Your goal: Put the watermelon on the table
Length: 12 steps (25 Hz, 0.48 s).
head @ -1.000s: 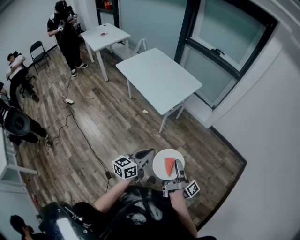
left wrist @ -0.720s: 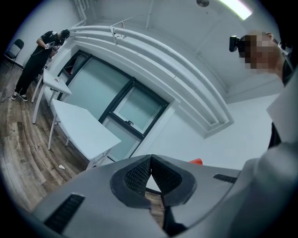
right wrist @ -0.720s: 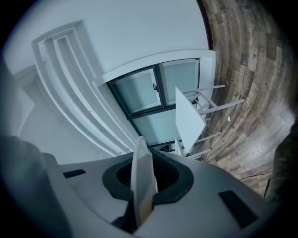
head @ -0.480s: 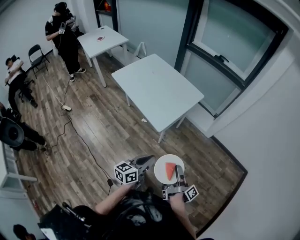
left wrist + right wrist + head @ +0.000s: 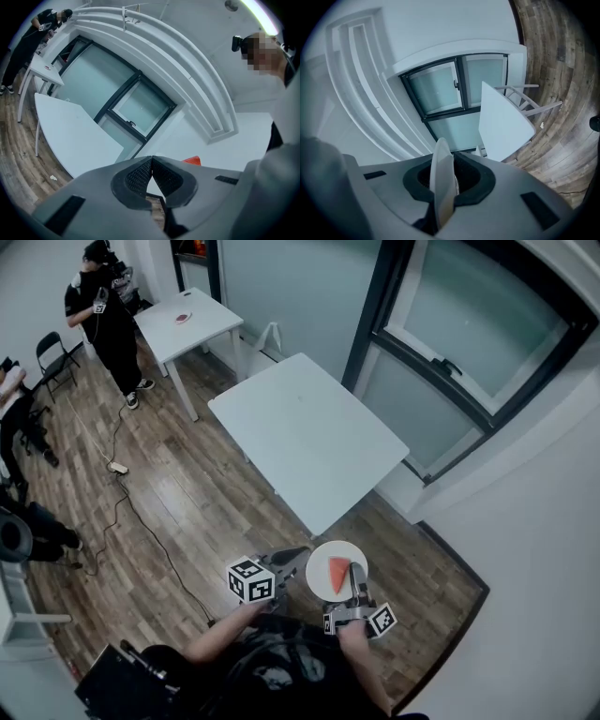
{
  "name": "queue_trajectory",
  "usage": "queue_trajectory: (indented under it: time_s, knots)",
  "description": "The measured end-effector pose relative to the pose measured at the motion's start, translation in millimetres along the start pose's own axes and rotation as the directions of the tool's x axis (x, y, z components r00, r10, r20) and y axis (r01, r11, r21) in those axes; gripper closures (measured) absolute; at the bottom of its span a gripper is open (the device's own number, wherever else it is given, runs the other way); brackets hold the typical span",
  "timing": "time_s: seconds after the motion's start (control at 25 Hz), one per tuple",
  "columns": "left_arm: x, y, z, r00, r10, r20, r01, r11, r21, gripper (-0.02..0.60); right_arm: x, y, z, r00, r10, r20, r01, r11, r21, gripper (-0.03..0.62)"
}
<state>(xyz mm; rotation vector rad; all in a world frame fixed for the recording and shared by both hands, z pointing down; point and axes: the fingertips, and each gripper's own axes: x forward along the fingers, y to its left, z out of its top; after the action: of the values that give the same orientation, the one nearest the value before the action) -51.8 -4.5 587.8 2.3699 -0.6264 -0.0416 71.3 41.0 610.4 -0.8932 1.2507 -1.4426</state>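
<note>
A red, wedge-shaped watermelon slice (image 5: 338,573) lies flat on a round white plate (image 5: 321,559), towards the plate's right side, with its narrow end pointing to the near side. The plate hangs level in the air above the wooden floor (image 5: 187,512), at the near side of the scene. The right gripper (image 5: 357,570) pinches its near right rim. The rectangular white table (image 5: 309,432) stands farther off. Its nearest corner is close to the plate's far rim but not touching it.

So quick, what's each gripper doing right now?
Left gripper: closed, nothing visible between its jaws.
Right gripper: closed on the white plate holding a watermelon slice.
</note>
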Motion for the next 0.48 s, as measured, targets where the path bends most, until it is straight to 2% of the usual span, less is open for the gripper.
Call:
queue_trajectory:
  time_s: [0.12, 0.32, 0.48]
  knots:
    - [13, 23, 20, 1.0, -0.018, -0.025, 0.019, 1.0, 0.021, 0.577, 21, -1, 6, 1.0, 0.005, 0.027, -0.005, 1.0, 0.007, 0.551]
    - [52, 44, 48, 1.0, -0.023, -0.011, 0.024, 1.0, 0.017, 0.577, 54, -5, 50, 0.997, -0.011, 0.081, 0.011, 1.0, 0.008, 0.551]
    - [84, 67, 62, 1.0, -0.007, -0.011, 0.007, 1.0, 0.001, 0.577, 98, -13, 73, 0.999, -0.026, 0.047, 0.025, 1.0, 0.015, 0.551]
